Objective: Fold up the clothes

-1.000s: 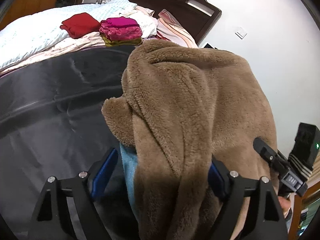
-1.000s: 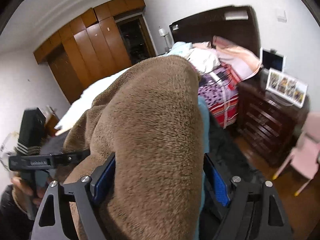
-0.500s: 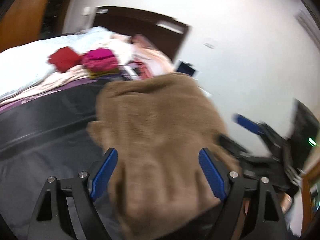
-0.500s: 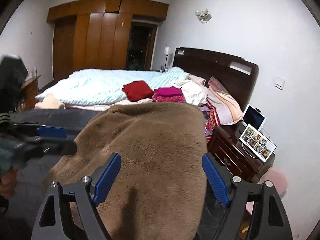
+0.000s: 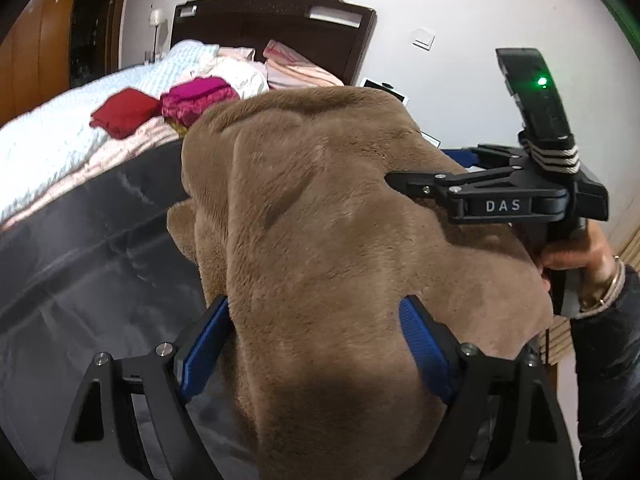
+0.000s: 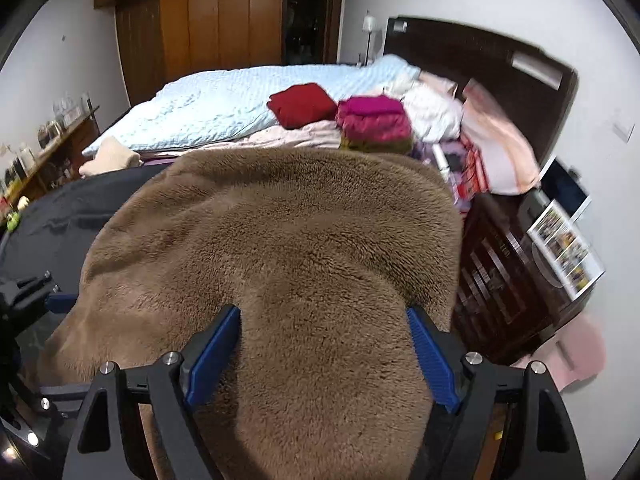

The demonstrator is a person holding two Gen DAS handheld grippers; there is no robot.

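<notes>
The bed fills the far part of the room, with a light blue quilt on top and a dark sheet over its near part. Behind it stands a dark headboard, and a brown wardrobe covers the far wall. The brown fleece, the garment to fold, is spread in front of both cameras above the dark sheet and hides most of the near bed; the pictures do not show if its far edge touches the sheet. The left gripper holds a thick fold of the fleece between its 2 blue pads; the jaws stand wide, with the fabric filling the gap and touching both pads. The right gripper has the fleece bunched in the same way between its wide jaws. In the left view the right gripper shows from the side at the fleece's right edge, held by a hand in a dark sleeve. Beside the bed at the right is a dark nightstand with a photo frame and a tablet. On the quilt lie 2 folded piles, a red one and a pink one, near each other, well beyond the fleece.
</notes>
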